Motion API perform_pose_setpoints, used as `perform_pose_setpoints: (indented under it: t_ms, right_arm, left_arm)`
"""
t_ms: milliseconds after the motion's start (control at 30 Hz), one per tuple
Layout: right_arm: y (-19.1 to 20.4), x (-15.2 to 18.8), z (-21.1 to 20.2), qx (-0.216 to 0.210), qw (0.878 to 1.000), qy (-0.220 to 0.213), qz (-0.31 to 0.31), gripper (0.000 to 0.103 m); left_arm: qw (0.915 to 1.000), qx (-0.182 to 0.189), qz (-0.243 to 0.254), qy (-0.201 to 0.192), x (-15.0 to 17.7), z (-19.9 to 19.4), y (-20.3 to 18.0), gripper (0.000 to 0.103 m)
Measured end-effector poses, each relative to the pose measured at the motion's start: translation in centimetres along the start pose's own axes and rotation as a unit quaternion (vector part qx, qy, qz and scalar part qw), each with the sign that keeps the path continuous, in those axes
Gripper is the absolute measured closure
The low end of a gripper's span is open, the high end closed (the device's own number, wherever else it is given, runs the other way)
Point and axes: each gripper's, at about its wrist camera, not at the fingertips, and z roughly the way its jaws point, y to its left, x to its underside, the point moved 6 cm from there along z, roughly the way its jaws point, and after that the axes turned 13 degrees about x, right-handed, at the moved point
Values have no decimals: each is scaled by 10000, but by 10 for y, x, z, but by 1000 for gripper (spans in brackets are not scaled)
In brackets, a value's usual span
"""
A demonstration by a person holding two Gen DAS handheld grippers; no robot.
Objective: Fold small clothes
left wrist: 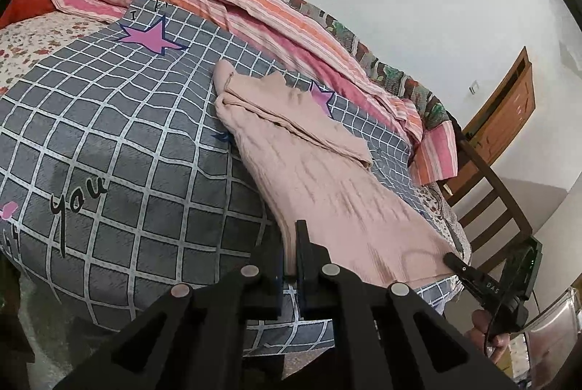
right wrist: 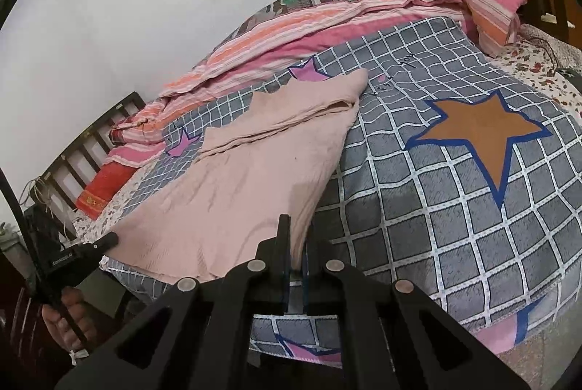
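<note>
White walls back a bed (left wrist: 127, 142) covered with a grey checked blanket (right wrist: 454, 208) printed with stars, a striped pink quilt (left wrist: 254, 8) bunched along its far side. On the blanket lies a pale pink garment (left wrist: 320, 179), its sleeves already laid across the far end, its near hem reaching toward both tools.

From the left wrist view, the left gripper (left wrist: 291, 244) has its jaws pressed together on the near left corner of the hem, cloth rising between them. From the right wrist view, the right gripper (right wrist: 294, 244) appears to pinch the opposite near corner the same way, though the cloth there is partly hidden behind the jaws, so the bite is less certain.

Judging by this, the step in hand is the lengthwise fold: both hem corners taken, ready to be carried over. The next move calls for lifting the two corners together, keeping them level and evenly apart, then carrying them ahead of the jaws to the far end and letting go only once the edges line up.
</note>
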Motion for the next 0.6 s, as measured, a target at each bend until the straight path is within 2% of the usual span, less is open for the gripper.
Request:
perform_pose_setpoints:
  t_ms: [300, 600]
  right_arm:
    - [-8, -15, 6, -131, 9991, 84, 386, 99]
    - [3, -69, 23, -142, 9976, -140, 657, 99]
  left_arm:
    - [9998, 23, -179, -84, -23, 7, 1, 97]
    - [9990, -267, -61, -363, -91, 28, -6, 97]
